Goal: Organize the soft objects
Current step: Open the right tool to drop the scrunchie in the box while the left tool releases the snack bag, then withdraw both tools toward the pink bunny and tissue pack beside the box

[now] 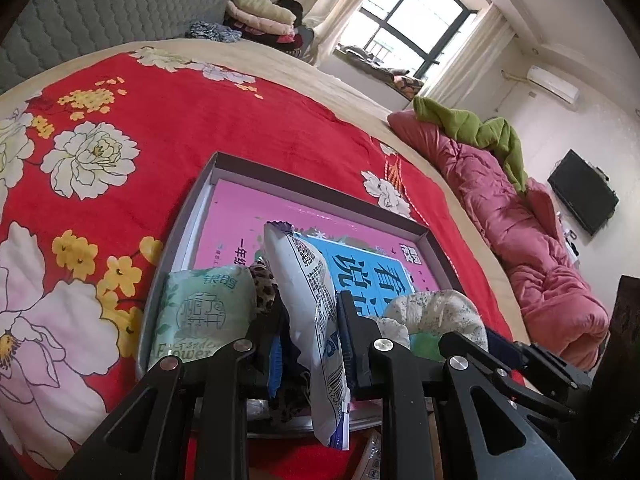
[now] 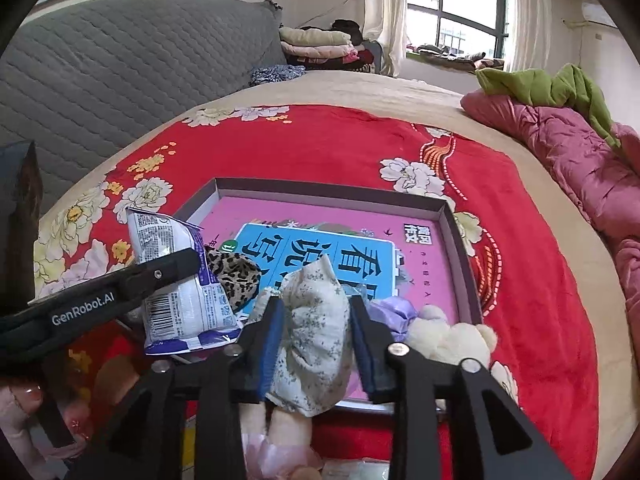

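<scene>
A shallow grey tray [image 1: 320, 190] [image 2: 320, 190] lined with a pink and blue printed sheet lies on the bed. My left gripper [image 1: 310, 300] is shut on a white snack packet [image 1: 308, 280] [image 2: 180, 300], held upright over the tray's near left corner. A green tissue pack [image 1: 200, 320] and a leopard-print cloth [image 2: 236, 272] sit beside it. My right gripper [image 2: 316, 304] stands open around a floral cloth pouch [image 2: 316, 344] [image 1: 436, 308], which rests loosely between the fingers at the tray's near edge. A purple cloth [image 2: 394, 312] and a cream plush toy [image 2: 452, 336] lie just right of it.
The tray rests on a red floral blanket [image 1: 200, 120]. A pink quilt [image 2: 580, 152] with a green blanket [image 2: 560, 84] runs along the bed's right side. A grey quilted headboard [image 2: 140, 60] and folded clothes [image 2: 316, 44] are at the far end.
</scene>
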